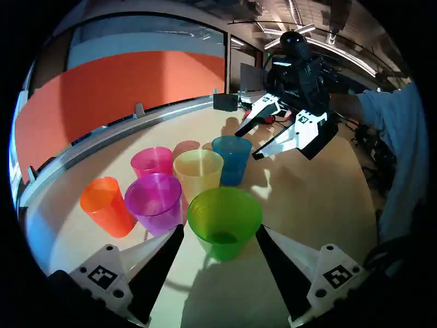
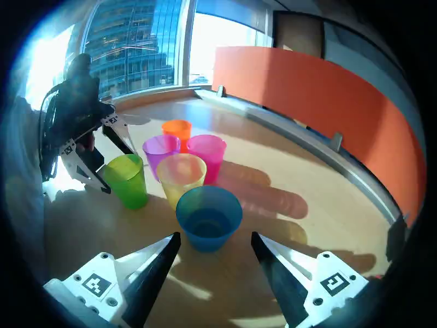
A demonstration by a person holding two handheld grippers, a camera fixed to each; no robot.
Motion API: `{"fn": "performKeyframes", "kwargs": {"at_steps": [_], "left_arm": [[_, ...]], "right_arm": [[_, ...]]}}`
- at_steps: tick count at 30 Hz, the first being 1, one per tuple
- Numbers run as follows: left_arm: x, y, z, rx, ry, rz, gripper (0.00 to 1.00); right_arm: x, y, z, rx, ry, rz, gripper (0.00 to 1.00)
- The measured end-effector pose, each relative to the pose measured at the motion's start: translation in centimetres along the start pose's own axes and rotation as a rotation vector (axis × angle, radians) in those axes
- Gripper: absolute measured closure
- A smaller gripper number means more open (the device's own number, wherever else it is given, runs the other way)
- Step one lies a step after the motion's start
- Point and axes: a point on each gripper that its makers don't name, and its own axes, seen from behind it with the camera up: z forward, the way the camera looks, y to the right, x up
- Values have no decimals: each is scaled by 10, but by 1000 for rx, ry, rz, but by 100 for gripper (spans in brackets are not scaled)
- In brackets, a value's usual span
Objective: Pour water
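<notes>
Pale table (image 1: 311, 202) (six coloured cups (image 1: 224, 218))

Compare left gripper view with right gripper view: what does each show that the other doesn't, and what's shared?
Left gripper view: ceiling lights, and the right gripper farther off, open, near the blue cup. Right gripper view: sunlit windows with a tower outside, and the left gripper farther off, open, either side of the green cup. Shared: those two cups, four more cups, the table, the orange wall.
</notes>
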Motion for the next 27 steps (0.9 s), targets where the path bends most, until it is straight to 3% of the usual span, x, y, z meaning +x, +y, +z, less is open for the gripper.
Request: {"fn": "performKeyframes", "kwargs": {"at_steps": [21,27], "left_arm": [[10,1,16,-7,7,25,2],[9,4,18,-10,5,43,12]], "right_arm": [[-6,3,7,8,-12,11,0],[-6,3,8,9,-11,11,0]]}}
